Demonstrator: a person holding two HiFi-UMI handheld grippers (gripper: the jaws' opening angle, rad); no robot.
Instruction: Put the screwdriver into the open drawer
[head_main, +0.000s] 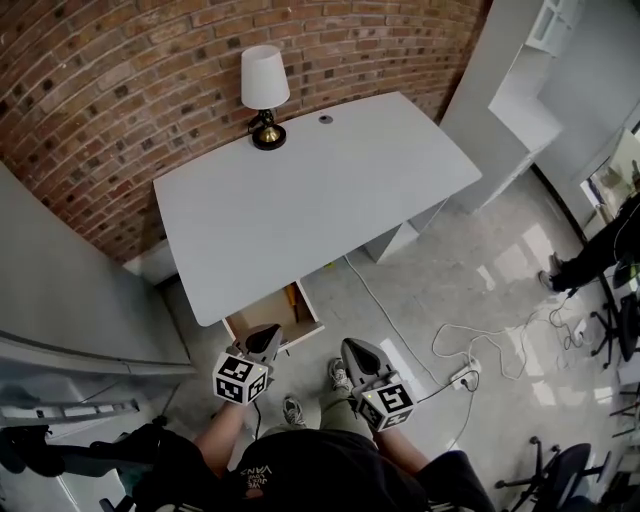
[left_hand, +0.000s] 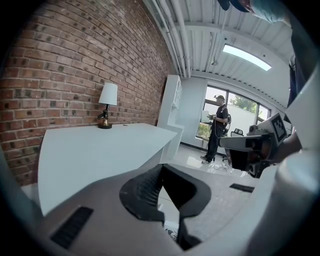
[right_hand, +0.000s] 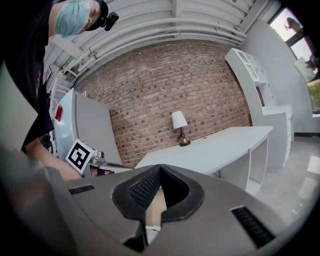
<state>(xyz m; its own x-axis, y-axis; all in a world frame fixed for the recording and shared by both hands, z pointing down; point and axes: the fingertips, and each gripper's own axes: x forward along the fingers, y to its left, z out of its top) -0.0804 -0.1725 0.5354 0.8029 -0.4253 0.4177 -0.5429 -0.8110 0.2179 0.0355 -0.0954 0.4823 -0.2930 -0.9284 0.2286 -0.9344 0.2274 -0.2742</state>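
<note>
Left tool (head_main: 266, 338) and right tool (head_main: 358, 350) both pressed together, nothing pinched (ribbed black pads (right_hand: 145, 189)). Boxy open drawer (head_main: 268, 310), bare wood inside, under smooth white desk (head_main: 300, 190), lower centre. Can't make out the screwdriver.

- brick wall (head_main: 110, 90): rough matt red-brown brick, pale gritty mortar joints
- desk top (head_main: 300, 190): smooth matt white, looks like laminate
- open drawer (head_main: 272, 308): inside looks like bare light wood, matt
- lamp shade (head_main: 264, 77): white, matt, cloth-like
- lamp base (head_main: 268, 135): dark and glossy, with brassy metal
- floor (head_main: 480, 280): pale polished tile, glossy, throws back window light
- grey cabinet (head_main: 60, 290): smooth flat side, slight sheen
- left gripper (left_hand: 161, 167), right gripper (right_hand: 160, 167): grey matt plastic shells
- pads (left_hand: 144, 190): black, finely ribbed, rubbery look
- marker cube (head_main: 241, 378): matt white faces, black print
</note>
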